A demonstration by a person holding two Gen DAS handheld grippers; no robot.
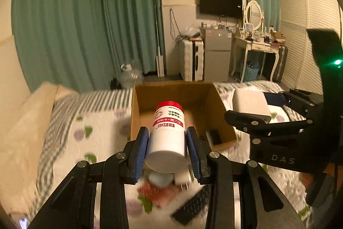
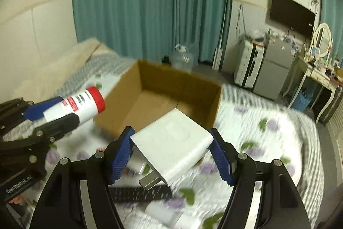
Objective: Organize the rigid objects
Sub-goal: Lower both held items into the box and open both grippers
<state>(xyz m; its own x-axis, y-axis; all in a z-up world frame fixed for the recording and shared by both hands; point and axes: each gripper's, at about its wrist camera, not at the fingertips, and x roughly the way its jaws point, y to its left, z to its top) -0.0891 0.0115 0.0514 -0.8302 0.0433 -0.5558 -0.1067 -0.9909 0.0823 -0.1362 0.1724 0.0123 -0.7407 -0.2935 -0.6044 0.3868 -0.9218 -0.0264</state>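
Note:
My left gripper (image 1: 167, 138) is shut on a white bottle with a red cap (image 1: 167, 132), held above the bed just in front of an open cardboard box (image 1: 137, 104); the bottle also shows in the right wrist view (image 2: 85, 105). My right gripper (image 2: 171, 143) is shut on a white plug charger (image 2: 171, 141) with metal prongs, held above the bed near the box (image 2: 126, 96); the charger also shows in the left wrist view (image 1: 250, 103). A small dark object (image 1: 215, 135) lies inside the box.
The box sits on a bed with a floral cover (image 2: 257, 138). A black remote (image 2: 139, 193) and other small items (image 1: 160, 192) lie on the bed below the grippers. A pillow (image 1: 21, 128) lies at the left. Curtains, fridge and dressing table stand beyond.

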